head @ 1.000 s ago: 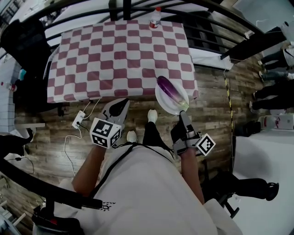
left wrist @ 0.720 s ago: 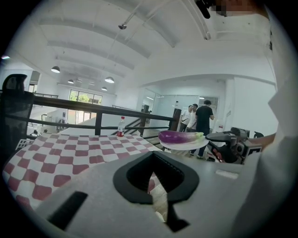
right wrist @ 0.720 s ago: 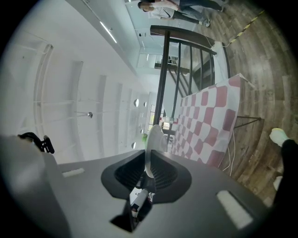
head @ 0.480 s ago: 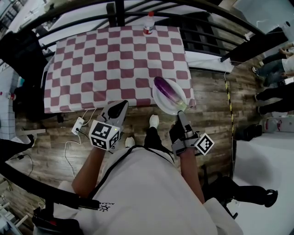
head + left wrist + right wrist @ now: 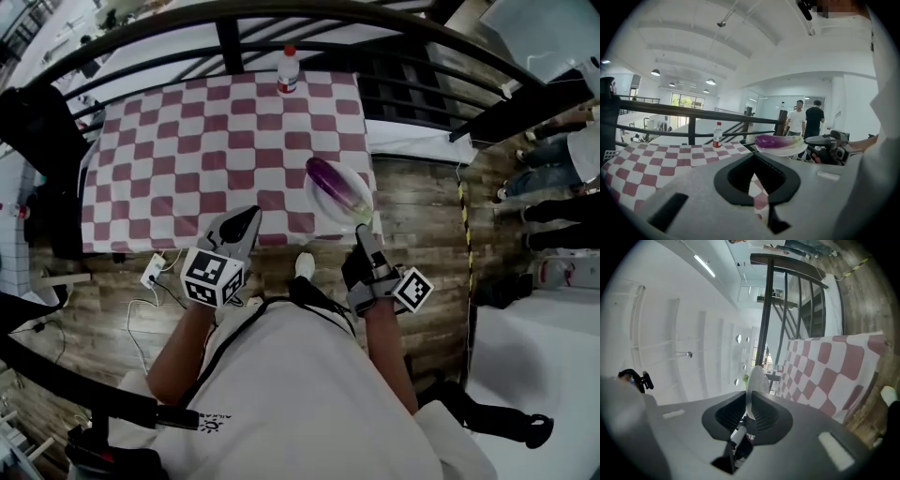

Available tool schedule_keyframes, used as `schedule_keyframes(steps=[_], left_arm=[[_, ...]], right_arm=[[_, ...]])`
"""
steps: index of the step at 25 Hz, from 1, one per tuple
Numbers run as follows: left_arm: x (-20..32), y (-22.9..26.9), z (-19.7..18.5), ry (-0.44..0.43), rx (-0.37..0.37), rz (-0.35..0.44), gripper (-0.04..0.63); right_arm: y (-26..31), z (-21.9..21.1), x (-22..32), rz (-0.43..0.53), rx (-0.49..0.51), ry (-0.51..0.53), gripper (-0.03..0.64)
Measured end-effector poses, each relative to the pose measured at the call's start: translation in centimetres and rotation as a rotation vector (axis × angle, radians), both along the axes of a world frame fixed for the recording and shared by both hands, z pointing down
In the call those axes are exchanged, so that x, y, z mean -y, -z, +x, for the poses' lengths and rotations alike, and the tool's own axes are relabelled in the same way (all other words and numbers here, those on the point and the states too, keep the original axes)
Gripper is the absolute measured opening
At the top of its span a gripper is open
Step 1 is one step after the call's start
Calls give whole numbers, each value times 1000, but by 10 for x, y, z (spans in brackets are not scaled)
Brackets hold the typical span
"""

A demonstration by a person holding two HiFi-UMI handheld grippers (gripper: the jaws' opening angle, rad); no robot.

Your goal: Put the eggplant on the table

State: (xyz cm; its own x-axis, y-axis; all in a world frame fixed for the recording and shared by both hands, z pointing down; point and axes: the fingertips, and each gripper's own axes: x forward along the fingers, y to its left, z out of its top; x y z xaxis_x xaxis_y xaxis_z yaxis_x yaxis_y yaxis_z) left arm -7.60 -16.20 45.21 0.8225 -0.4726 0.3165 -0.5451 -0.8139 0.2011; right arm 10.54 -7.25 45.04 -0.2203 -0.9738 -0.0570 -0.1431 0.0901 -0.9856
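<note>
Two tools: right tool (image 5: pixel 364 239) clamps the plate (image 5: pixel 321 200) rim, left tool (image 5: pixel 246 217) closed, empty; lower plate level onto bench (image 5: pixel 187 141), eggplant (image 5: pixel 336 181) steady.

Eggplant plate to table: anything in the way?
Nothing visible. The right gripper holds the plate with the eggplant at the near right corner of the table. The only item on it, a bottle, stands at the far edge; the left gripper is off to the left.
</note>
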Motion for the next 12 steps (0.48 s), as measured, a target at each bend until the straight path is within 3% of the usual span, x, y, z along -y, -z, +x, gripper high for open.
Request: schedule_keyframes(steps=[12], left_arm=[[42,-3,90,44,17,-9,3]], right_arm=[[-19,84,55,-25,0,105,46]])
